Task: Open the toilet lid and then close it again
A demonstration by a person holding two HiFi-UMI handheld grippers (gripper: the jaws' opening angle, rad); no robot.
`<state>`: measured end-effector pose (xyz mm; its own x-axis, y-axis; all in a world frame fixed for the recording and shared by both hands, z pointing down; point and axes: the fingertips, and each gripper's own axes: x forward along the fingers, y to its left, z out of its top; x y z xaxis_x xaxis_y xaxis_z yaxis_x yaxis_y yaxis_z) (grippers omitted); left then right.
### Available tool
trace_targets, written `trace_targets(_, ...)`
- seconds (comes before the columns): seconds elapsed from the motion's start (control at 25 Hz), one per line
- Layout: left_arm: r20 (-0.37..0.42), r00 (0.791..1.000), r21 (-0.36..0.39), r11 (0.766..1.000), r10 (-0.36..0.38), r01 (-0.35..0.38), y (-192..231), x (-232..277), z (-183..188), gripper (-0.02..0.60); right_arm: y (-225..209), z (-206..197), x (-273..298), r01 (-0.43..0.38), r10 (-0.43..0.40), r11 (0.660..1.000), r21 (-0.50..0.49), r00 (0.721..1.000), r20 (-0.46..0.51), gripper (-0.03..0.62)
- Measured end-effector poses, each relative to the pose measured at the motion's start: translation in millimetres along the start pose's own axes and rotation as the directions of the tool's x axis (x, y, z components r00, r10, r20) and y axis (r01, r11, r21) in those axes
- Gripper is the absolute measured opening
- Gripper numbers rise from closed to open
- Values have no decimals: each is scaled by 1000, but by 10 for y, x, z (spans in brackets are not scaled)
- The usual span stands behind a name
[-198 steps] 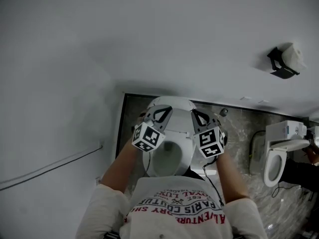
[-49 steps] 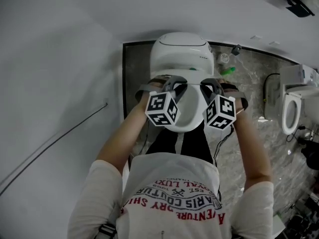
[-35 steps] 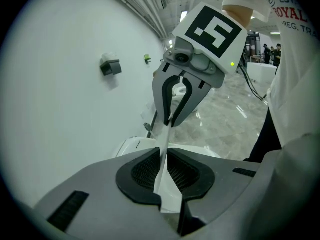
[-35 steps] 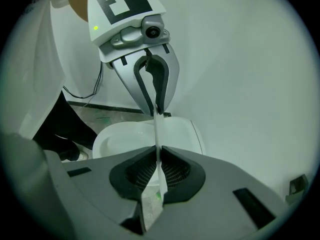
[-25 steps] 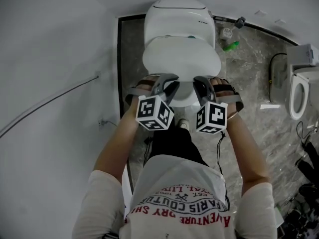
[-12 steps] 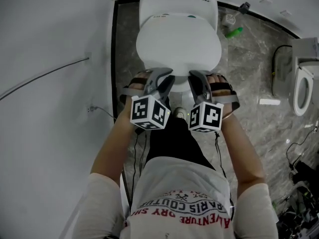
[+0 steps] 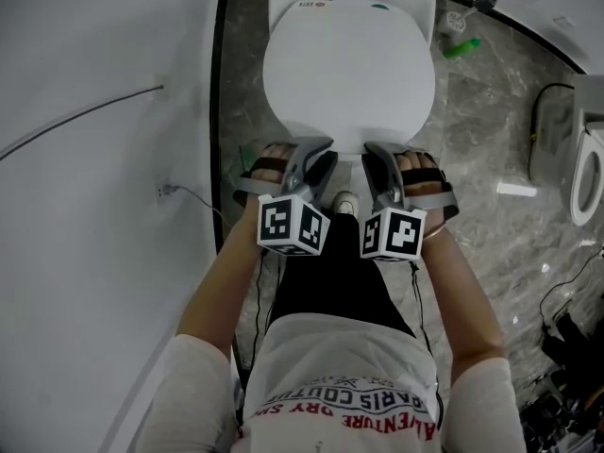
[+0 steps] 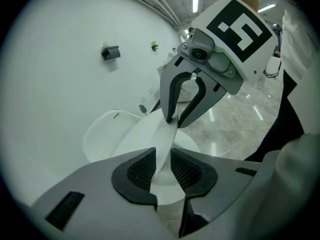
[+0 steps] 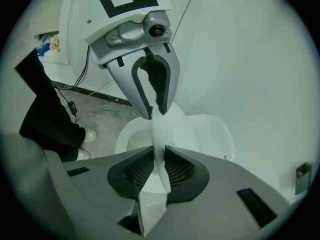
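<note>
The white toilet lid (image 7: pixel 349 74) lies almost flat over the seat (image 9: pixel 129 134), with its front edge still slightly raised. Both grippers are at that front edge, side by side. My left gripper (image 7: pixel 316 151) has just been opening its jaws. The lid's thin edge (image 8: pixel 163 149) still stands between its pads, with a small gap on one side. My right gripper (image 7: pixel 379 151) is shut on the lid's edge (image 9: pixel 159 134), with both pads against it. Each gripper view shows the other gripper: the right one (image 8: pixel 177 123) and the left one (image 9: pixel 155 113).
The white wall (image 7: pixel 85 253) runs close along the left, with a thin cable (image 7: pixel 85 121) on it. A green bottle (image 7: pixel 462 48) lies on the marble floor (image 7: pixel 491 140) to the right of the toilet. A second toilet (image 7: pixel 590 187) stands at the far right. The person's shoe (image 7: pixel 345 203) is just in front of the bowl.
The lid has swung down from upright to nearly flat, with both grippers travelling down on its front edge towards the person. The seat opening no longer shows in the head view.
</note>
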<state>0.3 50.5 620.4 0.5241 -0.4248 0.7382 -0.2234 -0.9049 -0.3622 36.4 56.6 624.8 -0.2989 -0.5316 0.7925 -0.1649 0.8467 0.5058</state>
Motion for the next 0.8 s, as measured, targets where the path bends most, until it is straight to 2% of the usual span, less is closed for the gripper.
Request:
trace_targets(0.16, -19, 1000, 70, 998, -2, 3, -182, 105, -120, 92, 203, -63, 101, -18, 18, 1000, -11, 1000, -1, 40)
trace_targets(0.44, -15, 998, 44, 997, -61, 61, -547, 348, -520, 97, 675, -127, 437, -100, 100, 995, 8, 995, -20, 52)
trace_targets(0.6, -15, 997, 12, 997, -75, 75, -673, 504, -647, 97, 842, -213, 603, -124, 123, 992, -14, 991, -42, 55)
trace_targets(0.8, -42, 994, 14, 994, -105, 106, -840, 674, -784, 97, 1043, -303, 764, -168, 169, 985, 23, 985, -39, 57)
